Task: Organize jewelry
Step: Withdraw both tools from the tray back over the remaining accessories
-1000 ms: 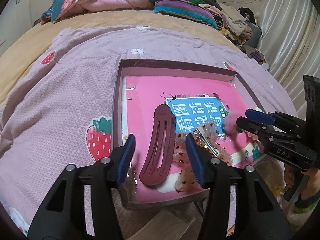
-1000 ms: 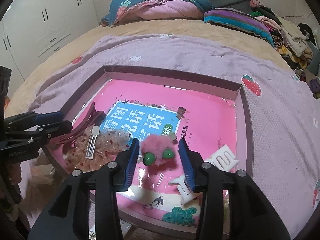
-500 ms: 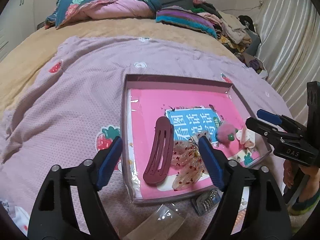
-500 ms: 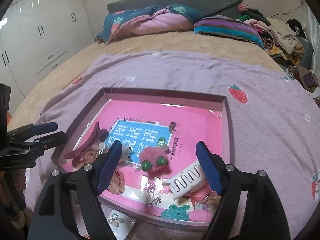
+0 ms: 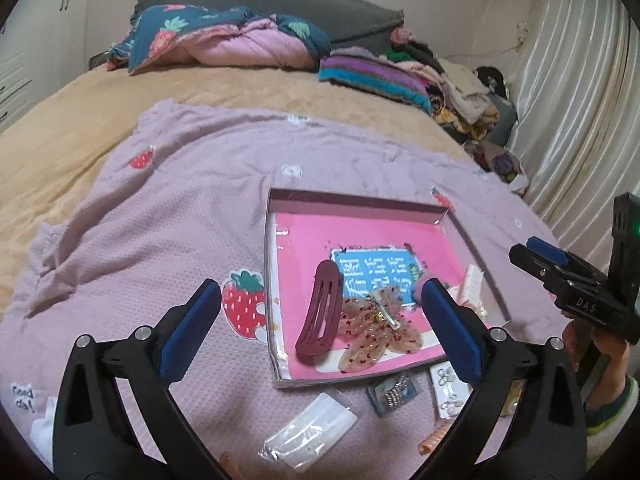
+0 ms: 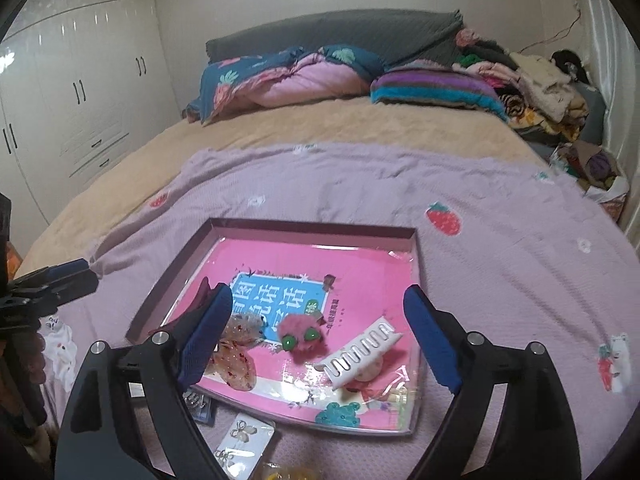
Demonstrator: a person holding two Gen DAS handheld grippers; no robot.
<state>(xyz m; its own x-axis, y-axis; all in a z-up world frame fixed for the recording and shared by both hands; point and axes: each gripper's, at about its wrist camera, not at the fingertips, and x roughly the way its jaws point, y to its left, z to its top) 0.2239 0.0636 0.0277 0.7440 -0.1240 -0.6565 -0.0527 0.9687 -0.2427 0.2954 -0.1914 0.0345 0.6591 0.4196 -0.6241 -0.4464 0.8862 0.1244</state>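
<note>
Both the left gripper [image 5: 320, 336] and right gripper [image 6: 318, 338] hang wide open and empty above the tray [image 6: 316, 227] at lower centre, where the crowded clips [image 5: 320, 320] risk a double grab.

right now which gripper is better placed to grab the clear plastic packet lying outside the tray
Left. The clear plastic packet lies directly beneath the open left gripper, near the tray; the right wrist view doesn't show it.
</note>
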